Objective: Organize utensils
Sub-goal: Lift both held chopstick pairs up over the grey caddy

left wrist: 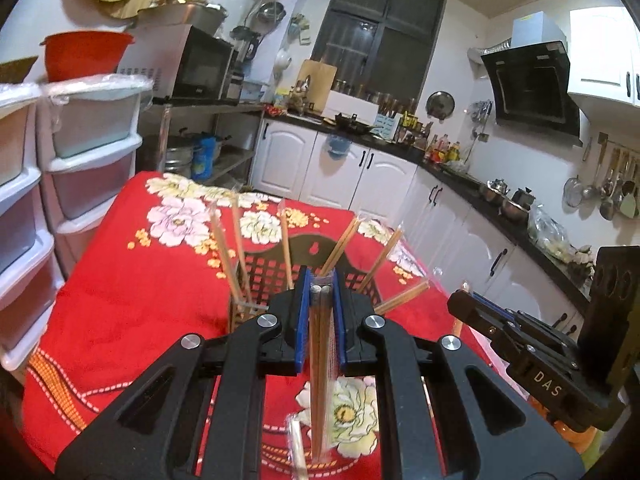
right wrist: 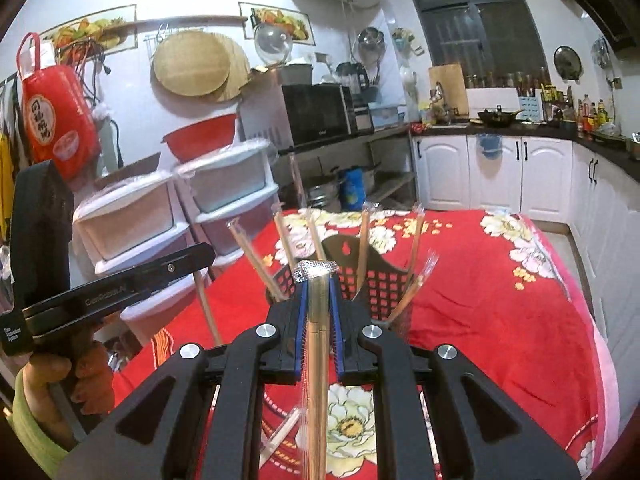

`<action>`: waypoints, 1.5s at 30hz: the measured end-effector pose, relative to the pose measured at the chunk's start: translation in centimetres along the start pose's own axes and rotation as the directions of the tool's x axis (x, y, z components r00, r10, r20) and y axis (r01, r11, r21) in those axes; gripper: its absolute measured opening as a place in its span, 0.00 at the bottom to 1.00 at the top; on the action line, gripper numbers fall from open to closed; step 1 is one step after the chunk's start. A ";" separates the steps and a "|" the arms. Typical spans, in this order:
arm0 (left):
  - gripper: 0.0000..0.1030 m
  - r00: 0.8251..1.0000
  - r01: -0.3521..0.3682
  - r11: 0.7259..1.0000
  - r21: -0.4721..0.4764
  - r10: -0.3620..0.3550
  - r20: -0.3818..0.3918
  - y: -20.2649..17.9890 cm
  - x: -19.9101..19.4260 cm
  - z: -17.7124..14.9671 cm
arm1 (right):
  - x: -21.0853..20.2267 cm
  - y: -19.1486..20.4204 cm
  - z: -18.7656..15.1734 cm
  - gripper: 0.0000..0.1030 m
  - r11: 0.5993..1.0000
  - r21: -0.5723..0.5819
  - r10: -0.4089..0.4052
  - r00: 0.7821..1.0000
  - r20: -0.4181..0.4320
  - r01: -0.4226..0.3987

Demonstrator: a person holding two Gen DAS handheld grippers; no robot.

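We are holding wrapped chopsticks in both grippers, left gripper (left wrist: 321, 280) and right gripper (right wrist: 319, 280), jaws clamping them above the dark basket (left wrist: 276, 264) standing on the red floral surface (left wrist: 132, 300) in a kitchen with white cabinets (left wrist: 344, 172).

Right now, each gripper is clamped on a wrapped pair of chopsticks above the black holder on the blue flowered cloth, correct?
Not quite: the cloth is red with flowers, not blue, as both wrist views show. The rest holds: the left gripper and the right gripper are each clamped on a wrapped pair of chopsticks above the black holder.
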State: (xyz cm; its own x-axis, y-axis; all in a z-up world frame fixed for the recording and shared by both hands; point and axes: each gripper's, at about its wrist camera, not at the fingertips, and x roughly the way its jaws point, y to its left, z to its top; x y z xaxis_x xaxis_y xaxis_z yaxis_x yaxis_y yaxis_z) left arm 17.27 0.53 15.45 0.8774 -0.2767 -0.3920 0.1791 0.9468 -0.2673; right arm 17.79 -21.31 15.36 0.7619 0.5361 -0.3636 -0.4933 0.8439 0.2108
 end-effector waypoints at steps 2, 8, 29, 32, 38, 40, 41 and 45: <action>0.05 1.000 0.007 1.000 0.006 -0.007 0.006 -0.4 0.3 0.5 | 0.0 -0.1 0.4 0.10 1.000 -0.002 -0.010 1.000 0.016 0.010; 0.05 0.999 0.017 1.000 0.021 -0.018 0.030 -1.1 1.3 2.2 | 0.3 -0.5 2.4 0.10 1.000 -0.004 -0.023 0.997 0.078 0.023; 0.05 0.985 -0.057 0.997 0.049 0.048 0.166 -3.3 3.5 7.8 | 1.9 -3.6 8.8 0.10 0.998 0.056 -0.041 0.954 0.295 0.025; 0.05 0.982 -0.069 0.997 0.047 0.059 0.180 -3.2 3.9 8.4 | 2.1 -4.2 9.2 0.10 0.996 0.083 -0.047 0.946 0.322 0.021; 0.05 0.969 -0.104 0.993 0.053 0.090 0.231 -3.5 4.7 8.8 | 2.5 -5.3 9.0 0.10 0.993 0.109 -0.092 0.919 0.383 0.054; 0.05 0.966 -0.111 0.993 0.047 0.097 0.239 -3.5 5.2 8.7 | 2.9 -5.4 8.8 0.10 0.991 0.115 -0.113 0.909 0.402 0.073; 0.05 0.965 -0.114 0.992 0.044 0.100 0.242 -3.4 5.4 8.6 | 3.1 -5.5 8.7 0.10 0.990 0.115 -0.122 0.905 0.408 0.082; 0.05 0.964 -0.120 0.992 0.036 0.108 0.244 -3.0 6.5 8.2 | 4.4 -5.8 7.8 0.10 0.988 0.109 -0.149 0.898 0.414 0.114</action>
State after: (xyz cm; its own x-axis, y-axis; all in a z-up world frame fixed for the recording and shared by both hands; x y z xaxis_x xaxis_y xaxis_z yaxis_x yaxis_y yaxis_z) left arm 26.08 -2.77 20.96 0.9736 -0.1243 -0.1916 0.0881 0.9784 -0.1867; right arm 27.27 -23.72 19.64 0.9316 0.3631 0.0181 -0.3546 0.8966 0.2654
